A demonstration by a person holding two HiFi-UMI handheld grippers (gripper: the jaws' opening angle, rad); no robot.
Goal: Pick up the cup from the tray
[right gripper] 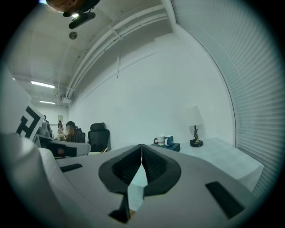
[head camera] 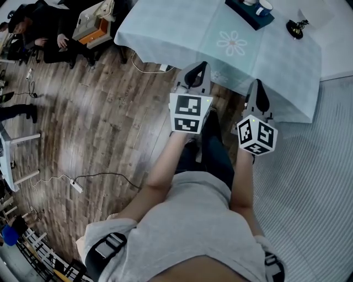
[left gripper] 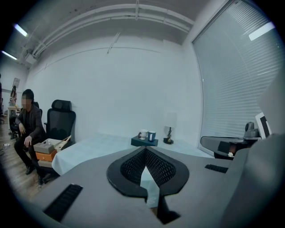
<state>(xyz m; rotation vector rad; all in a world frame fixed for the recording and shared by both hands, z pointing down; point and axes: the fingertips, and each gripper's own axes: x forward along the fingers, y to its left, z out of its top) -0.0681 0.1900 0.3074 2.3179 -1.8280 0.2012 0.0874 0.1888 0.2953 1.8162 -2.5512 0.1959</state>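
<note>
A dark teal tray sits at the far end of the table with a blue cup and a white cup on it. The left gripper view shows the white cup left of the blue cup on the tray. In the right gripper view the white cup, blue cup and tray stand far ahead. My left gripper and right gripper are both shut and empty, held near the table's near edge, well short of the tray.
The table wears a pale cloth with a flower print. A small dark lamp stands right of the tray. A seated person, a black chair and a box are to the left. Cables lie on the wooden floor.
</note>
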